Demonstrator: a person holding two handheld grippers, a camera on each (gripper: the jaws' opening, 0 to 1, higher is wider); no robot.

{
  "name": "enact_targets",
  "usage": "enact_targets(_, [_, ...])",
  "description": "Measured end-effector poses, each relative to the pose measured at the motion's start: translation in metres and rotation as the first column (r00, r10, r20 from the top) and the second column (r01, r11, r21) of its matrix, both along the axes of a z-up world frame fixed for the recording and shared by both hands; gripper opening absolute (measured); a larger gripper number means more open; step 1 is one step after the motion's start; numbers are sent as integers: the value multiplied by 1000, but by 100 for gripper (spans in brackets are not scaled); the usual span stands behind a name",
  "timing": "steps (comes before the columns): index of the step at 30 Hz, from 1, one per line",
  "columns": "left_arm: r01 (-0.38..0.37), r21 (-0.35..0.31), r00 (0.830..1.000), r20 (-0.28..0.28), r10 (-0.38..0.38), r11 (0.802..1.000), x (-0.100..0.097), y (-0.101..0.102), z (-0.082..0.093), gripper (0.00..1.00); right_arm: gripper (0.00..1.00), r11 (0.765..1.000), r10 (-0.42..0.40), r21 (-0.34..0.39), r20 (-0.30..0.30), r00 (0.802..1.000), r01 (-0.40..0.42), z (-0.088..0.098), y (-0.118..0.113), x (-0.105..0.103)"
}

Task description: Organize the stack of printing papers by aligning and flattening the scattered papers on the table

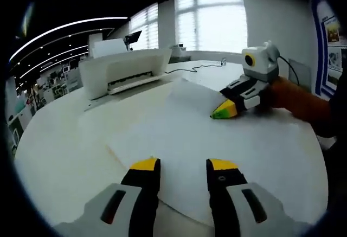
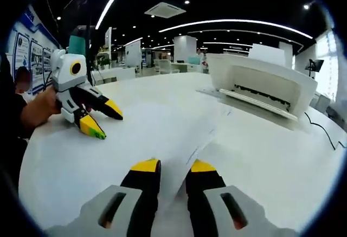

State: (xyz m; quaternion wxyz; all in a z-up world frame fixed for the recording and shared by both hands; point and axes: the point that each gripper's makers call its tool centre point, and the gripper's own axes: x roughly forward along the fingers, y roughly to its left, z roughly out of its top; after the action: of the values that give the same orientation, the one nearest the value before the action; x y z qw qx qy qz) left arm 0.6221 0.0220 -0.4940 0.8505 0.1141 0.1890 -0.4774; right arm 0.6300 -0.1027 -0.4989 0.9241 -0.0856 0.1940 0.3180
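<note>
Well, the table (image 1: 59, 150) is the biggest thing: white, with a rounded edge curving along the left and bottom of the left gripper view, and plenty of bare top on that side. In the right gripper view its surface (image 2: 282, 161) runs wide and free across the lower right.

Next, the printer (image 1: 122, 69) sits at upper centre-left of the left gripper view, its paper slot facing the camera, with a cable (image 1: 200, 67) trailing right behind it. In the right gripper view the printer (image 2: 260, 85) stands at upper right.

Then the papers (image 1: 217, 139), spread flat over the middle of the left gripper view; a near corner lies just left of the jaws and one edge runs up toward the printer. In the right gripper view the papers (image 2: 152, 134) lie centre-left, and a raised edge runs from the bottom centre up toward the printer.

Smaller, the left gripper (image 1: 183, 174) has its jaws apart over the sheet with nothing between them. In the right gripper view it (image 2: 107, 120) is at the left, jaws spread, tips on the paper, held by a hand (image 2: 40, 109).

The right gripper (image 2: 173, 172) has its jaws closed to a narrow gap with the sheet edge between them. In the left gripper view it (image 1: 225, 108) is at the right, tips together on the paper.
</note>
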Motion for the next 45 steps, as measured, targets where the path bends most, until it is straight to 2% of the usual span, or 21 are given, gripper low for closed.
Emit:
enact_targets(7, [-1,-3,1000,-3,1,1000,0,-1,0,39,25,998,-28,-48,35,999,30,2,-9,4])
enact_targets(16, [-1,-3,1000,-2,1,1000,1,-1,0,40,22,991,-97,-87,77,992,103,7,-29,11])
enact_targets(19, [3,-1,1000,5,-3,1000,2,-2,0,39,22,985,-153,-52,154,976,163,25,-42,15])
enact_targets(22, [4,-2,1000,5,-4,1000,2,-3,0,39,21,989,-135,-33,183,974,144,33,-36,14])
enact_targets(24, [5,-2,1000,6,-5,1000,2,-3,0,39,21,997,-58,-39,202,978,67,35,-18,10])
enact_targets(26, [6,-2,1000,7,-6,1000,3,-3,-1,39,21,998,5,-69,199,980,9,31,-4,6])
enact_targets(30, [7,-3,1000,5,-7,1000,3,-3,-1,39,21,995,63,-84,168,984,-50,22,11,2])
enact_targets(35, [7,-4,1000,4,-7,1000,3,-3,-1,39,22,992,108,-81,77,991,-101,3,19,-4])
enact_targets(36, [6,-6,1000,2,-6,1000,3,-3,-1,39,21,991,101,-93,32,994,-98,-5,17,-6])
enact_targets(38, [6,-8,1000,0,-6,1000,3,-3,-1,39,18,996,85,8,-10,996,-85,-3,23,-8])
enact_targets(45, [10,-15,1000,-3,-10,1000,3,-4,-2,39,18,997,79,29,-22,997,-78,-2,25,-8])
